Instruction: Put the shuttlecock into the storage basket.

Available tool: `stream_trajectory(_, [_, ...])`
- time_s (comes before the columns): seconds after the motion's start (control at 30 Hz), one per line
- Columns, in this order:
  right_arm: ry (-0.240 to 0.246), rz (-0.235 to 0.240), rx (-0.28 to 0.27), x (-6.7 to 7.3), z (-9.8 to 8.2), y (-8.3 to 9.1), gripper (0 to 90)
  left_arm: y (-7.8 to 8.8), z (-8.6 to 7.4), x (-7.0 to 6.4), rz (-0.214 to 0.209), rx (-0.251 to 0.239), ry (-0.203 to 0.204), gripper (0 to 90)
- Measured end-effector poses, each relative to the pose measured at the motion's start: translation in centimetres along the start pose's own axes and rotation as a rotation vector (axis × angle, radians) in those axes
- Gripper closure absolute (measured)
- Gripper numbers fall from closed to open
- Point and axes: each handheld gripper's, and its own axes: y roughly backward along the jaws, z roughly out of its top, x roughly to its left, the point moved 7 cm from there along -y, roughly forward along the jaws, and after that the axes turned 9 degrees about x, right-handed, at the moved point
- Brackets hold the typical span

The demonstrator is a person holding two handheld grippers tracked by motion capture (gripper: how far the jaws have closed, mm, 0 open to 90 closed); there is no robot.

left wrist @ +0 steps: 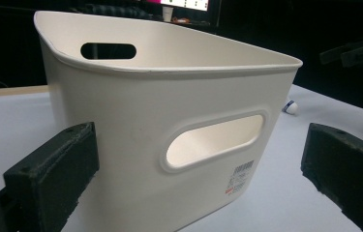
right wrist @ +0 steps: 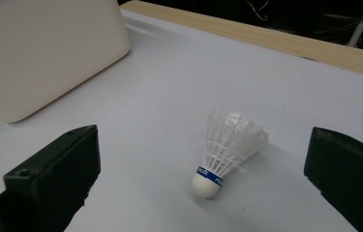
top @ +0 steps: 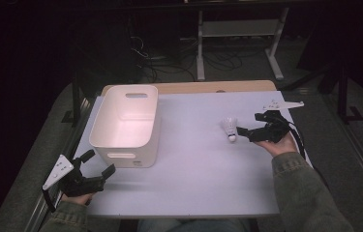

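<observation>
at the near left corner of the desk (top: 193, 183) i have my left gripper (top: 99, 166), held low at the desk's left edge with its jaws spread wide and nothing between them. in the left gripper view those two black jaws frame the near wall of the white bin (left wrist: 169, 125), which stands just ahead of them without touching either one. the bin sits upright on the left half of the desk, closer to the far edge than the near one, with a slot handle cut into its near wall and another in its far wall, and a small label (left wrist: 239, 176) at the lower right of the near wall. from above its inside looks bare.

moving right across the open middle of the desk, the shuttlecock (top: 229, 128) lies toward the right side, well apart from the bin. it rests tilted on the desk, white cork end with a blue band pointing toward the near edge, feathers angled up and away. in the right gripper view the shuttlecock (right wrist: 227, 152) lies between the two jaws, clear of both.

my right gripper (top: 248, 126) is near the right edge of the desk, pointing left at the shuttlecock and just beside it. its jaws are wide apart and hold nothing.
</observation>
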Motion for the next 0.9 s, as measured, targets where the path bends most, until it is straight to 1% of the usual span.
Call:
stream_trajectory(0.07, [-0.002, 0.0, 0.006, -0.1, 0.1, -0.1, 0.0, 0.0, 0.0, 0.0, -0.001, 0.0, -0.001, 0.0])
stream_trajectory(0.23, [-0.009, 0.02, 0.029, -0.4, 0.2, -0.7, 0.0, 0.0, 0.0, 0.0, -0.001, -0.001, 0.001, 0.0])
stream_trajectory(0.4, [-0.019, 0.047, 0.052, -0.8, 0.5, -1.1, 0.0, -0.1, 0.0, -0.1, -0.004, 0.001, -0.012, 0.0])
stream_trajectory(0.5, [-0.048, 0.066, 0.065, -1.1, 0.5, -1.3, 0.0, 0.0, 0.0, -0.1, -0.003, -0.001, -0.005, 0.0])
stream_trajectory(0.6, [-0.055, 0.089, 0.086, -1.2, 0.5, -1.7, 0.0, 0.0, 0.0, -0.1, -0.003, -0.001, -0.006, 0.0])
stream_trajectory(0.7, [-0.051, 0.097, 0.1, -1.4, 0.6, -2.1, 0.0, 0.0, 0.0, -0.1, -0.003, -0.001, -0.004, 0.0])
stream_trajectory(0.9, [-0.076, 0.121, 0.115, -1.9, 0.6, -2.9, 0.0, 0.0, 0.0, 0.0, -0.002, -0.002, -0.003, 0.0])
